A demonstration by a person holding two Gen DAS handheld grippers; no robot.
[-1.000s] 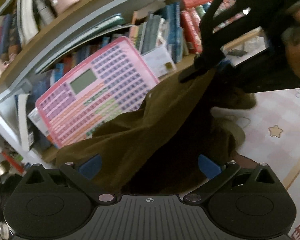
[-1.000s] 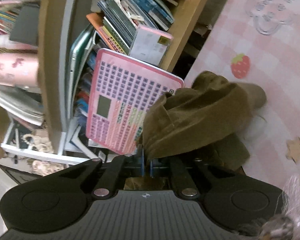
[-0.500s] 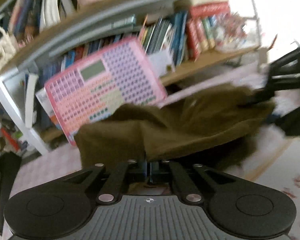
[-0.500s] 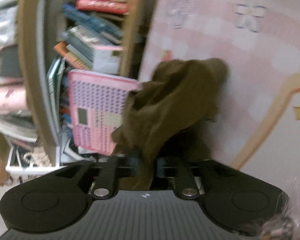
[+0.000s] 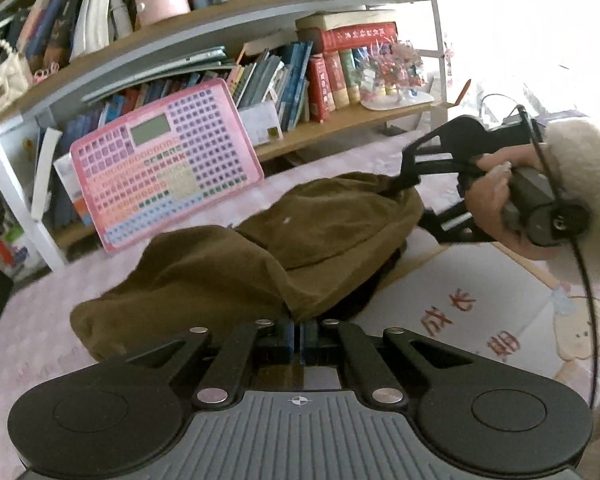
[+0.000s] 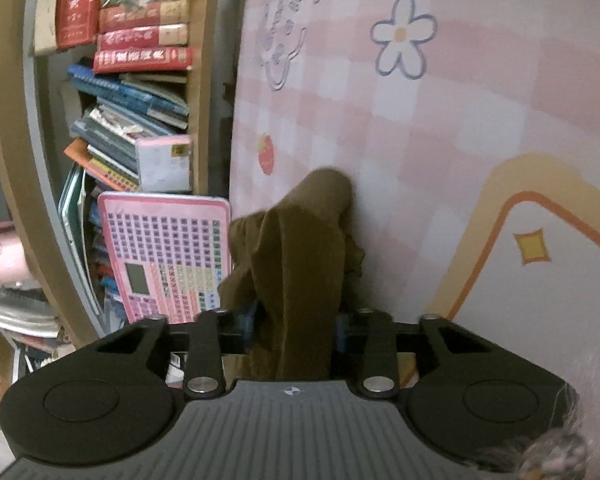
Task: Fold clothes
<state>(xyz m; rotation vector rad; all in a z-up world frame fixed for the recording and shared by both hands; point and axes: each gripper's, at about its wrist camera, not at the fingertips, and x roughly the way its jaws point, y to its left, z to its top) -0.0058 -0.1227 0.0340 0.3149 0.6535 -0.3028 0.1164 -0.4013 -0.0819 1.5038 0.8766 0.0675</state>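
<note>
Lowered onto the pink checked mat (image 6: pixel 440 128) by the bookshelf (image 5: pixel 260 12), the brown garment (image 5: pixel 260 264) stays pinched by both grippers.

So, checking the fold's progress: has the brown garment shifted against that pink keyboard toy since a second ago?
Yes. The brown garment has dropped below and right of the pink keyboard toy, uncovering it.

Your garment (image 5: pixel 284 256) lies on the floor mat (image 5: pixel 480 292), stretched between your left gripper (image 5: pixel 300 330) at its near edge and your right gripper (image 5: pixel 404 184) at its far right end. Behind it, a keyboard toy (image 5: pixel 164 164) leans against the bookshelf (image 5: pixel 228 20).
</note>
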